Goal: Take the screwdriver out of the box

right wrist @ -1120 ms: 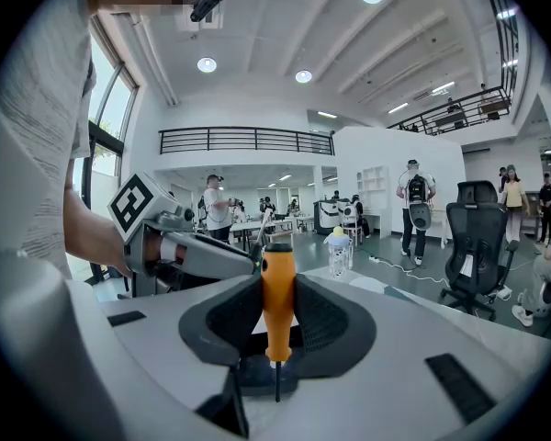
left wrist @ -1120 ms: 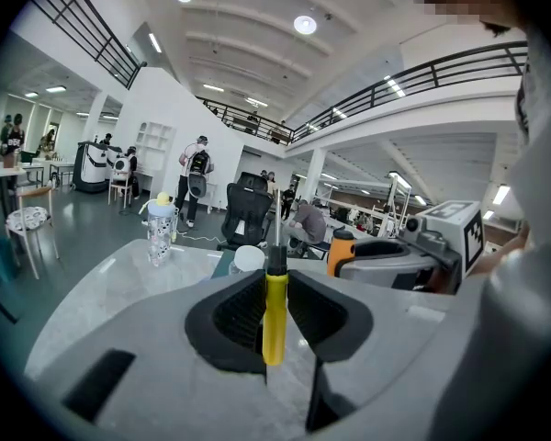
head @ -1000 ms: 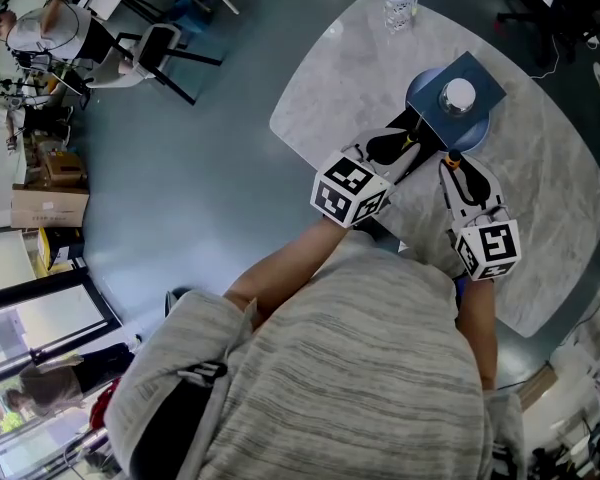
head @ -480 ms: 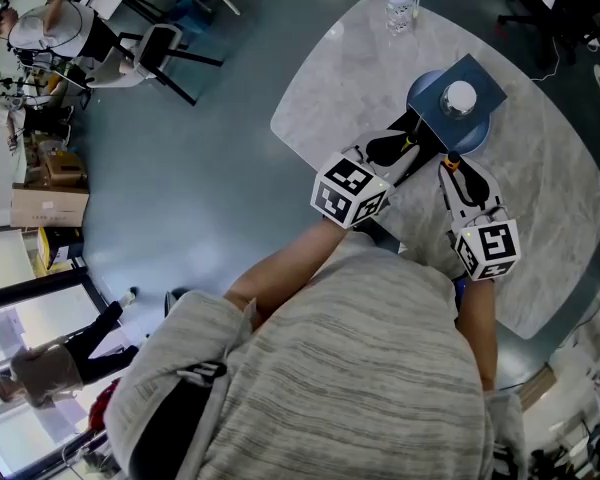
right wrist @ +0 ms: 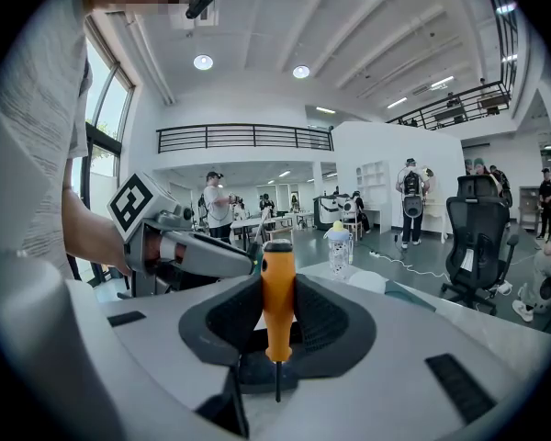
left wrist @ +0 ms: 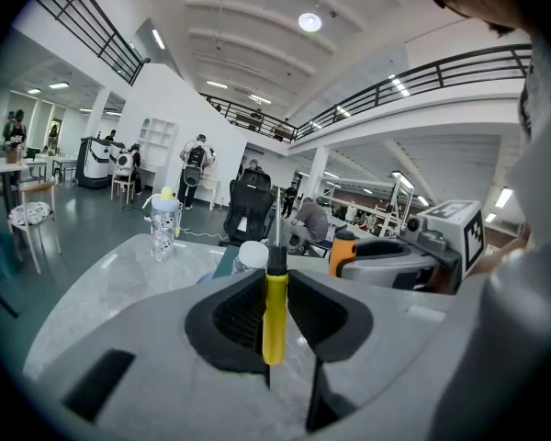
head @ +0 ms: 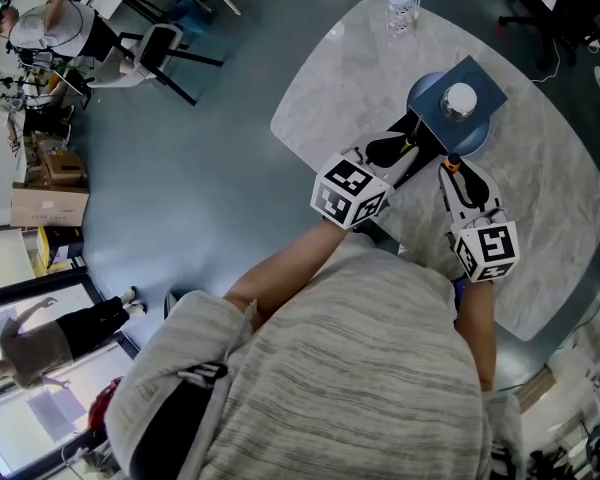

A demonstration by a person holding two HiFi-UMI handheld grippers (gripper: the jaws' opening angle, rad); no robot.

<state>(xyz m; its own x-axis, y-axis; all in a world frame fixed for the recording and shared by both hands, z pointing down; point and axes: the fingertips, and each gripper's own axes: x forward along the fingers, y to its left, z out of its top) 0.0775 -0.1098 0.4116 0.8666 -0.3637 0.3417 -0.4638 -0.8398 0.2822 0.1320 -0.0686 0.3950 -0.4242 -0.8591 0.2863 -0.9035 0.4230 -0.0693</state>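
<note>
Yellow screwdriver point(left wrist: 275, 318) in left gripper point(left wrist: 275, 281), outside blue box point(head: 480, 76)

Overhead, orange screwdriver point(head: 452, 160) mostly hidden beneath right gripper point(head: 459, 172)

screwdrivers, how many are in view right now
2: a yellow-handled screwdriver clamped in the left gripper, an orange-handled screwdriver clamped in the right gripper. Others may be hidden.

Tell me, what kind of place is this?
Probably a big open office or lab hall. There is an upstairs walkway with railings, a black office chair, and people standing among desks.
</note>
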